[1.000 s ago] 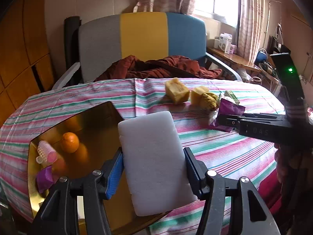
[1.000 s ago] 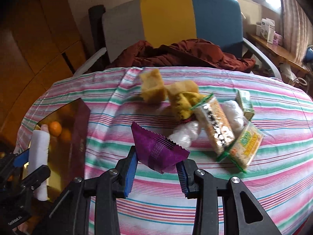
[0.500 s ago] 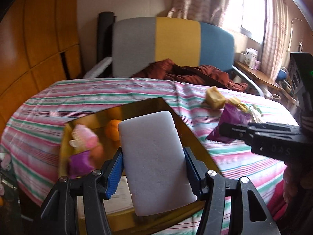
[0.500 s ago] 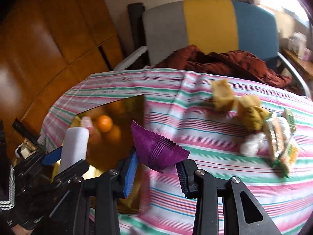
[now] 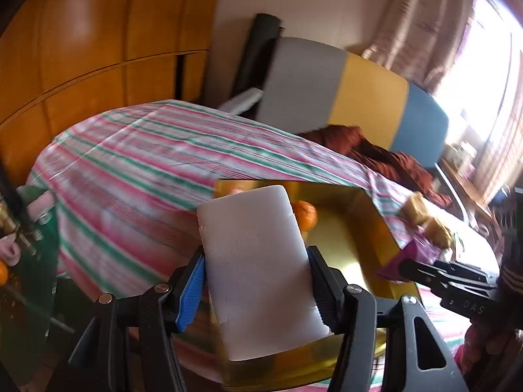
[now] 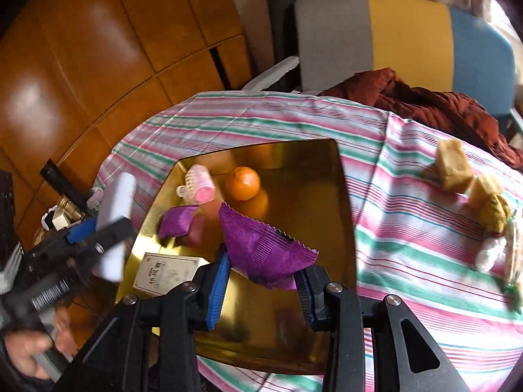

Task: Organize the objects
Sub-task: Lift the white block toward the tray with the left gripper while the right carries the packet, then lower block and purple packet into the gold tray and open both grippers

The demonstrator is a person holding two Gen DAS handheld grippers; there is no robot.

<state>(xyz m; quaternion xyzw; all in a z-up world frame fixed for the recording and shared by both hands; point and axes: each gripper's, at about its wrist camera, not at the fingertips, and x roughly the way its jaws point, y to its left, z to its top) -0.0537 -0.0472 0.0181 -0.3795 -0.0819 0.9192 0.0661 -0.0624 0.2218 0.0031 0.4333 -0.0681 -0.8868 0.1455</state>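
A: Left gripper (image 5: 258, 281)?
B: Fingers clamped on a white foam block (image 5: 258, 271), one pad on each long side, block upright and leaning a little toward 11 o'clock. Hanging over the near-left corner of the gold tray (image 5: 369, 228).

A: Right gripper (image 6: 261, 277)?
B: Fingers narrow, pinching a purple sachet (image 6: 261, 248) by its lower edge, its serrated side running toward 4 o'clock. Held above the tray's middle (image 6: 307, 183), clear of the bottom.

A: In the tray already?
B: Orange (image 6: 242, 183) toward 12 o'clock, pink curler (image 6: 197, 189) just beside it at 9 o'clock, second purple packet (image 6: 178, 222) below those, white printed box (image 6: 165, 272) at the near-left edge.

A: Outside the tray?
B: On the striped worktop (image 6: 408, 228) at 3 o'clock: two tan spongy blocks (image 6: 452, 166), a yellow lump (image 6: 495, 214), a white wad (image 6: 490, 253), all close together, well apart from the tray. Packets at the far right edge too blurred to read.

A: Beyond the worktop?
B: Grey, yellow and blue chair (image 6: 402, 29) at 12 o'clock, rust-red cloth (image 6: 425, 101) heaped on its seat.
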